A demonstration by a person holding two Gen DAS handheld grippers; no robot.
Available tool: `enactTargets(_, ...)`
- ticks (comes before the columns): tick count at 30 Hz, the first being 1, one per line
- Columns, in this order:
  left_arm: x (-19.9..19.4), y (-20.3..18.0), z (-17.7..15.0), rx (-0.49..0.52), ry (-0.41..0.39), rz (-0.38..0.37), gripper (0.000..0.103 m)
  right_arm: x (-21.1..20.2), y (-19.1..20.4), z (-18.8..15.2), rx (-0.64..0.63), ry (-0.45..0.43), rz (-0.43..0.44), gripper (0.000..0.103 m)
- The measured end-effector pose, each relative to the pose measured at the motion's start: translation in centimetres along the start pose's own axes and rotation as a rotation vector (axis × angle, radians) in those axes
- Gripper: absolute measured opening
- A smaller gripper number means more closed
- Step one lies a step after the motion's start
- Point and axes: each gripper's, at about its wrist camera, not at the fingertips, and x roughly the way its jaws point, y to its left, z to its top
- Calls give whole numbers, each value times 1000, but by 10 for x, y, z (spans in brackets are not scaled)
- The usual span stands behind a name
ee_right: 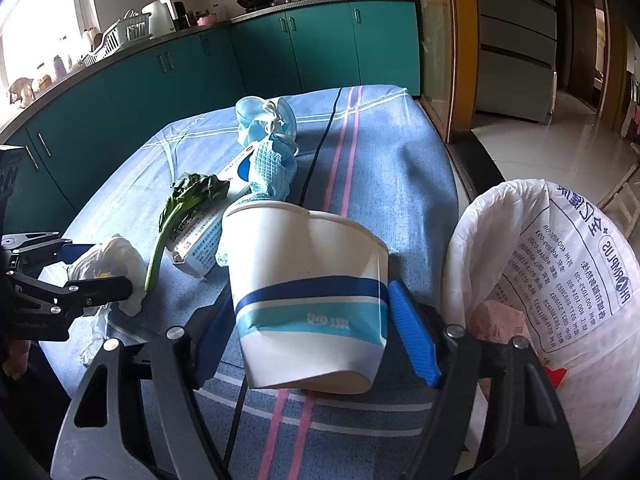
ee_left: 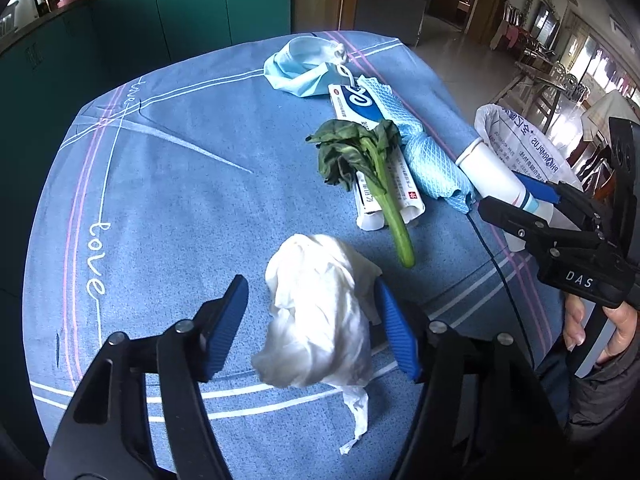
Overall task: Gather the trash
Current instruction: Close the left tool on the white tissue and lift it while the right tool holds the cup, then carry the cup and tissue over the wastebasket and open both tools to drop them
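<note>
A crumpled white tissue (ee_left: 320, 312) lies on the blue tablecloth (ee_left: 168, 184) between the fingers of my left gripper (ee_left: 314, 324), which is open around it; it also shows in the right wrist view (ee_right: 116, 264). My right gripper (ee_right: 312, 320) is shut on a white paper cup (ee_right: 312, 300) with blue bands, held above the cloth, also in the left wrist view (ee_left: 492, 176). A white plastic trash bag (ee_right: 560, 280) stands open just right of the cup. A green vegetable stalk (ee_left: 372, 172), a toothpaste box (ee_left: 360, 120), a blue mesh cloth (ee_left: 424, 152) and a blue face mask (ee_left: 300, 68) lie further back.
Teal kitchen cabinets (ee_right: 240, 60) run behind the table. The table's right edge drops to a tiled floor (ee_right: 540, 140). A black cable (ee_left: 508, 280) crosses the cloth near the right gripper. Pink trash (ee_right: 500, 320) sits inside the bag.
</note>
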Motion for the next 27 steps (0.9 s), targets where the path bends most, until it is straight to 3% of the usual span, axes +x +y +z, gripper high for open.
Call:
enactTargets(4, 2, -2, -2, 9, 10, -5, 65, -4, 3, 2, -8, -24, 5, 73)
enactTargets(6, 1, -3, -2, 13, 14, -23, 47, -8, 5, 3, -12, -45, 5, 73)
enactTargets(9, -4, -3, -2, 7, -8, -32, 40, -15, 4, 4, -9, -74, 1, 73)
enactTargets(17, -36, 2, 3, -29, -179, -22, 38, -21, -1, 5, 8, -98, -2, 73)
enactTargets(23, -65, 6, 4, -49, -365, 79, 39, -28, 3, 6, -6, -131, -5, 73)
enactTargets(27, -74, 9, 4, -64, -407, 94, 39, -37, 0, 8, 7, -174, -7, 73)
